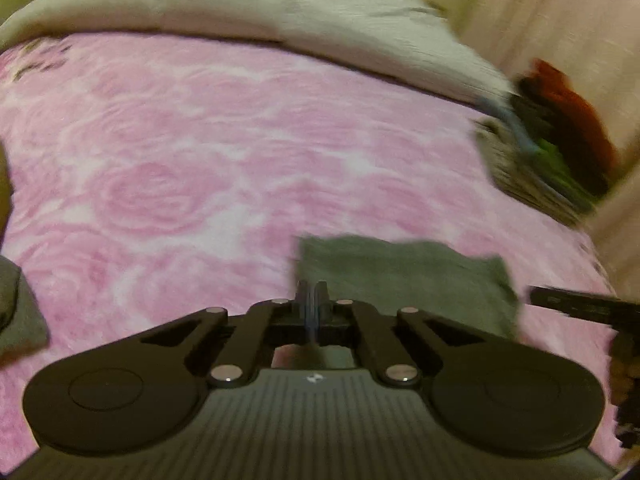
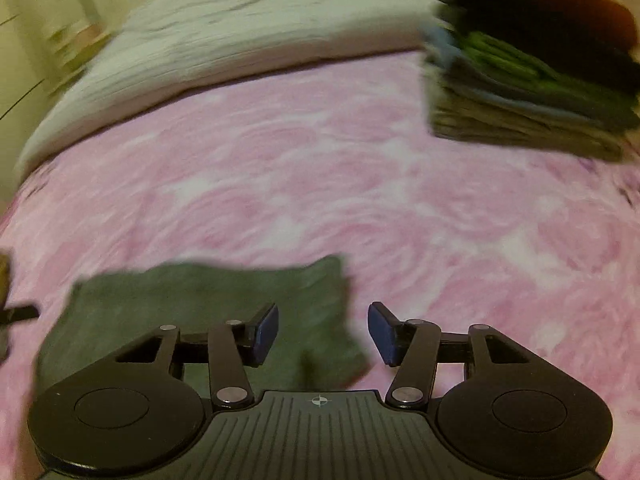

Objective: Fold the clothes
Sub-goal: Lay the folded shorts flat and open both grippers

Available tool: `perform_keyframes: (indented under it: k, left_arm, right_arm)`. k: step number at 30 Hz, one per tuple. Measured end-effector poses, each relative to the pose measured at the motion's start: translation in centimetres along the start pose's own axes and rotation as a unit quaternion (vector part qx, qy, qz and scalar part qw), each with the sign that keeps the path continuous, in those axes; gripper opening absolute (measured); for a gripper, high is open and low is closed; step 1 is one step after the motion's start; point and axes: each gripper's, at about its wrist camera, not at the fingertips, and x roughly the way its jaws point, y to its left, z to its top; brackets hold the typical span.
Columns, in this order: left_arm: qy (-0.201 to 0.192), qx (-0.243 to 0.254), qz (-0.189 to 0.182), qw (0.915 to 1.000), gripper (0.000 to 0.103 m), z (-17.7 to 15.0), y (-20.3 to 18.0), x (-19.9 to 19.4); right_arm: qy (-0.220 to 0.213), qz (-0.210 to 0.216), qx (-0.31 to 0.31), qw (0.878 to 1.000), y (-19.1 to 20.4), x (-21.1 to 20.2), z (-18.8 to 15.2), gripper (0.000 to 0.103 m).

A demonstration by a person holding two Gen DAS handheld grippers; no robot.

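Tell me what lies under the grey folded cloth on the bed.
The grey cloth lies flat on the pink rose-patterned blanket. Whatever is directly beneath it is covered, so nothing else can be confirmed there.

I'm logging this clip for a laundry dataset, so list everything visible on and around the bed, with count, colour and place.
Folded grey-green cloth: one, dull grey-green, flat on the bedspread just ahead of both grippers.
Stack of folded clothes: one pile, olive, blue, green, black and red layers, far right of the bed.
Pale cream quilt: one, off-white, bunched along the far edge of the bed.
Pink rose-patterned bedspread: one, pink and white, covering the bed.
Grey fabric piece: one, grey, at the left edge, only partly in view.
Left gripper: black, fingers closed together at the cloth's near edge; whether it pinches cloth is unclear.
Right gripper: black with blue pads, open over the cloth's right corner.
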Motion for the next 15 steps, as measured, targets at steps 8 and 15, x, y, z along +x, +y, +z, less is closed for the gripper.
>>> perform_keyframes:
  k: [8, 15]
  left_arm:
    - [0.028, 0.049, 0.018, 0.9982, 0.001, -2.7, -2.8, 0.9]
    - [0.04, 0.051, 0.049, 0.9967, 0.0, -3.3, -3.5, 0.7]
  right_arm:
    - [0.075, 0.01, -0.068, 0.995, 4.3, 4.0, -6.2, 0.054]
    - [0.063, 0.013, -0.056, 0.996, 3.5, 0.9, -4.8, 0.054]
